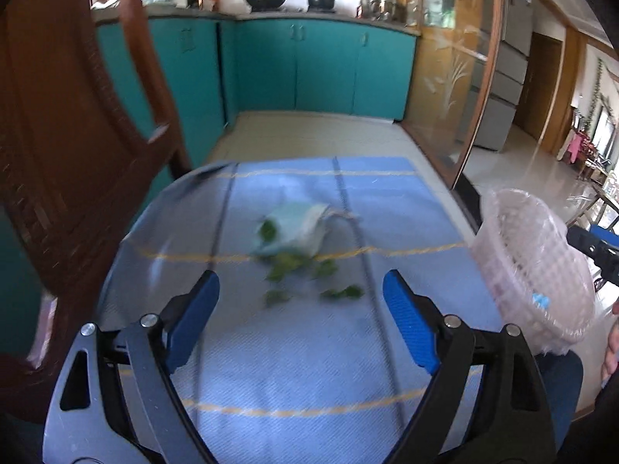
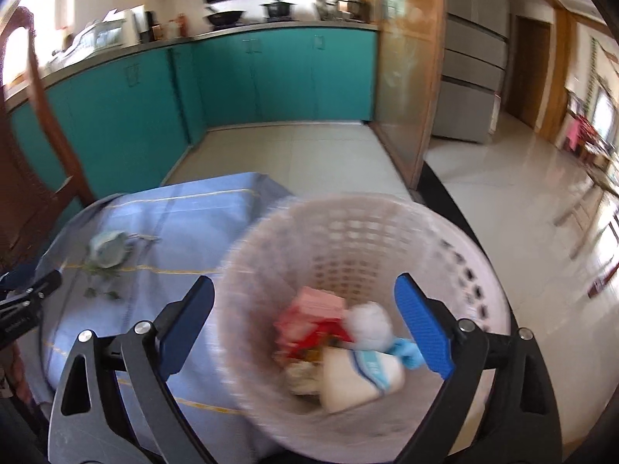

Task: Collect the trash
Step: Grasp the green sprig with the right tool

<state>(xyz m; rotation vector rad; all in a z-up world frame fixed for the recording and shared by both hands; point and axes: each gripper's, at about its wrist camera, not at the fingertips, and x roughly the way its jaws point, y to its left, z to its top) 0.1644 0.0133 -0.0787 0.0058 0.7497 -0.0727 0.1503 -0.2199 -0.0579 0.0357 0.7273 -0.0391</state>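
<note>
A crumpled white paper wad [image 1: 300, 224] lies mid-table on the blue cloth [image 1: 290, 367], with green leaf scraps [image 1: 300, 270] scattered just in front of it. My left gripper [image 1: 301, 286] hovers open over the cloth just short of the scraps, nothing between its fingers. A pale lattice basket [image 1: 522, 266] with a clear liner stands at the table's right edge. My right gripper [image 2: 303, 286] is open above the basket [image 2: 348, 232], empty. Inside lie a red carton [image 2: 313, 317], a white tissue ball [image 2: 367, 321] and a white cup [image 2: 359, 382]. The wad [image 2: 108, 249] shows far left.
A carved wooden chair [image 1: 77, 135] stands close on the left of the table. Teal cabinets [image 1: 309, 65] line the far wall, and a glass-panelled partition [image 1: 452, 77] rises at the right. Shiny tiled floor [image 2: 503, 212] spreads beyond the basket. The other gripper's body [image 2: 27, 305] shows at the left edge.
</note>
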